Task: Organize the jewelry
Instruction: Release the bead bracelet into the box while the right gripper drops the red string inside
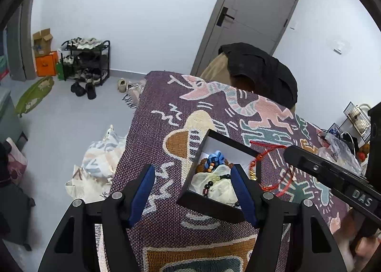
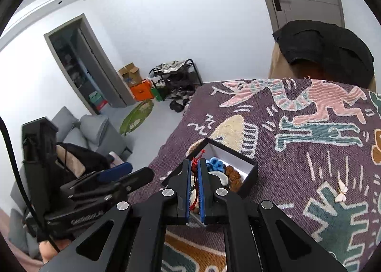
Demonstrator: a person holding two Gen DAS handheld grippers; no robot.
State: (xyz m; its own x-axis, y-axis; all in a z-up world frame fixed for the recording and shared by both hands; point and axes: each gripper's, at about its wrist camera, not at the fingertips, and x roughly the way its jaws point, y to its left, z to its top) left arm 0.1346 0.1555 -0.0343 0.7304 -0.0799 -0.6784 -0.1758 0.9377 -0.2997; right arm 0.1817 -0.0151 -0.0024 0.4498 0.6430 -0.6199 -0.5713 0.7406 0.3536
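Note:
A black jewelry box (image 1: 228, 139) with a white lining stands open on the patterned purple cloth (image 1: 166, 103). It holds bead bracelets, a blue scrunchie (image 1: 215, 156) and pale stones. My left gripper (image 1: 193, 176) is open, its right finger over the box's near corner. My right gripper (image 2: 195, 164) is shut on a red cord bracelet (image 2: 194, 178) and holds it over the box (image 2: 250, 169); in the left wrist view the red cord (image 1: 266, 150) hangs at the box's right edge. A small white butterfly brooch (image 2: 341, 191) lies on the cloth to the right.
A chair with a black garment (image 1: 264, 69) stands behind the table. Clutter and a wire basket (image 1: 357, 117) sit at the table's right end. A shoe rack (image 1: 87, 60), boxes and a cloth bag (image 1: 100, 162) are on the floor at left.

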